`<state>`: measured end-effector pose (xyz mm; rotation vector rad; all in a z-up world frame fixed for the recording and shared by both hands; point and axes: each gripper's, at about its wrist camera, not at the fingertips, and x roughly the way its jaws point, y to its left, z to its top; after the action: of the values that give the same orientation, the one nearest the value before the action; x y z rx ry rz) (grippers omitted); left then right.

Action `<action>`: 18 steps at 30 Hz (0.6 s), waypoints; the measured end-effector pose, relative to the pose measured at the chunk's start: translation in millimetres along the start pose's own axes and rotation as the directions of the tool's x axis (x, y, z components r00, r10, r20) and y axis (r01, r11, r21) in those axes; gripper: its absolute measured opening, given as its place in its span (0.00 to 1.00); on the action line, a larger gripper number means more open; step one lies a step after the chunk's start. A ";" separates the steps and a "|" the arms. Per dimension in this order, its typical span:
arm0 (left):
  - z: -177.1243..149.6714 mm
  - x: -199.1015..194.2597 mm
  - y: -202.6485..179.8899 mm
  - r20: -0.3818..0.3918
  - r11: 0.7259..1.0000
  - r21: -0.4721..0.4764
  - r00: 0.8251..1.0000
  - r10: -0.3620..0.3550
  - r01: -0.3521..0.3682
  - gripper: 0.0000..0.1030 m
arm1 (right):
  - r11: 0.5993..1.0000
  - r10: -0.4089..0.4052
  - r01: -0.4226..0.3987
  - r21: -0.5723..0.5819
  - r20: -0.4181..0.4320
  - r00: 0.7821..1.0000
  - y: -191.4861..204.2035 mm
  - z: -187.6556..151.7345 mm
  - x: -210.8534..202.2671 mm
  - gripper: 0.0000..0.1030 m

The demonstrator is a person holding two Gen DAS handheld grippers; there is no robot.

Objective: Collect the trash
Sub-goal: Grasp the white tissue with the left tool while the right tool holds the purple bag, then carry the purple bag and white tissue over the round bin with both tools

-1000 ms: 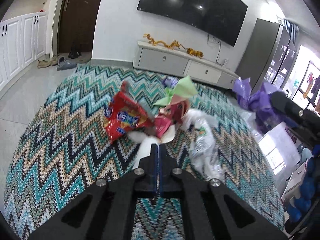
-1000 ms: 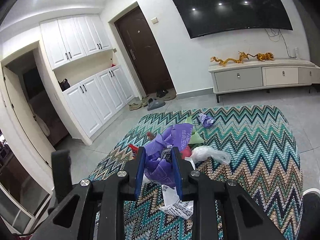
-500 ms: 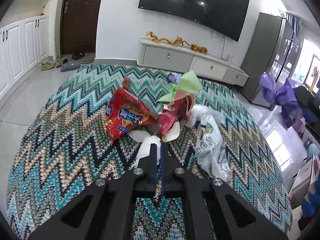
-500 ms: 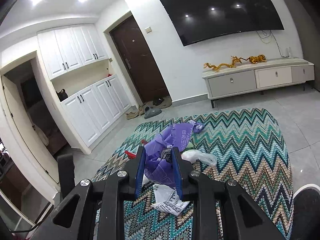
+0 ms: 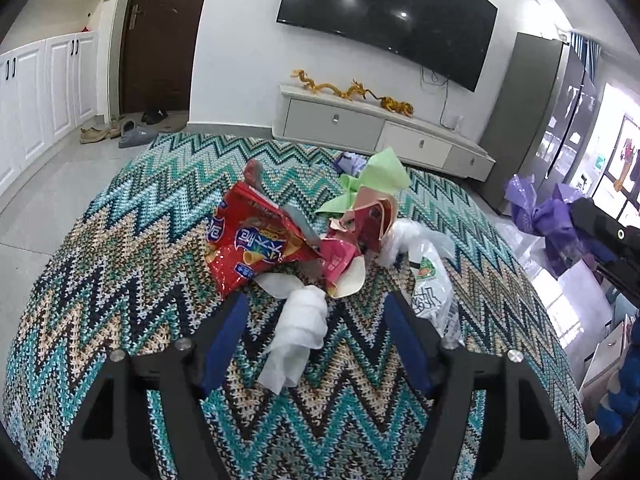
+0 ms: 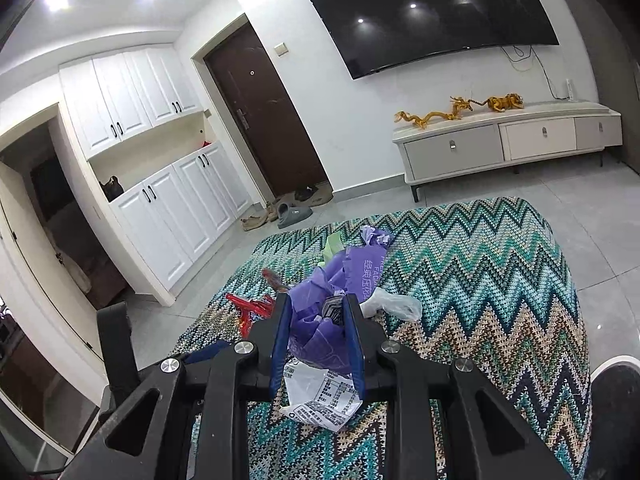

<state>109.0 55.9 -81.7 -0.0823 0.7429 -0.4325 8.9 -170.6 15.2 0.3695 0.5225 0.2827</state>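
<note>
Trash lies in a heap on the zigzag rug (image 5: 120, 280). My left gripper (image 5: 316, 304) is open wide above the rug, with a crumpled white tissue (image 5: 300, 328) between its fingers. Beyond it lie a red snack bag (image 5: 248, 240), a pink-red wrapper (image 5: 356, 236), a green paper (image 5: 380, 176) and a clear plastic bag (image 5: 428, 276). My right gripper (image 6: 316, 304) is shut on a purple plastic bag (image 6: 320, 320) and holds it above the rug (image 6: 500, 280). That purple bag also shows at the right edge of the left wrist view (image 5: 548, 216).
A printed white wrapper (image 6: 324, 392) lies under the right gripper, a clear bag (image 6: 394, 304) beside it. A small purple scrap (image 5: 350, 160) lies at the rug's far side. A TV cabinet (image 5: 380, 128) stands against the wall. Shoes (image 5: 128, 132) lie by the door.
My left gripper has opened wide from shut, now straddling the white tissue. My right gripper has kept hold of the purple bag and drifted slightly.
</note>
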 end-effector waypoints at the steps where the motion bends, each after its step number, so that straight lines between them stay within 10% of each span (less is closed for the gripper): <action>1: -1.1 0.8 -0.2 -0.001 1.000 0.004 1.000 0.003 -0.003 0.67 | 1.000 -0.001 0.001 0.002 -0.001 1.000 -0.6 0.0 0.7 0.24; 6: -4.5 18.7 -7.6 -0.056 0.998 0.043 0.997 0.048 -0.045 0.63 | 1.000 -0.006 0.006 0.010 -0.006 1.000 -3.3 -2.0 3.4 0.24; 12: -8.8 31.9 -6.9 -0.120 0.998 0.039 0.991 0.061 -0.056 0.22 | 1.000 -0.011 0.012 0.015 -0.006 1.000 -6.8 -2.0 3.2 0.24; 18: -10.8 4.3 -9.3 -0.072 0.999 0.015 0.996 0.053 -0.052 0.17 | 1.000 -0.005 0.005 0.020 0.009 1.000 -9.3 0.0 -2.2 0.24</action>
<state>101.3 46.5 -90.3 -0.0345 0.8114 -0.3921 8.7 -179.7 12.3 0.3883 0.5172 0.2707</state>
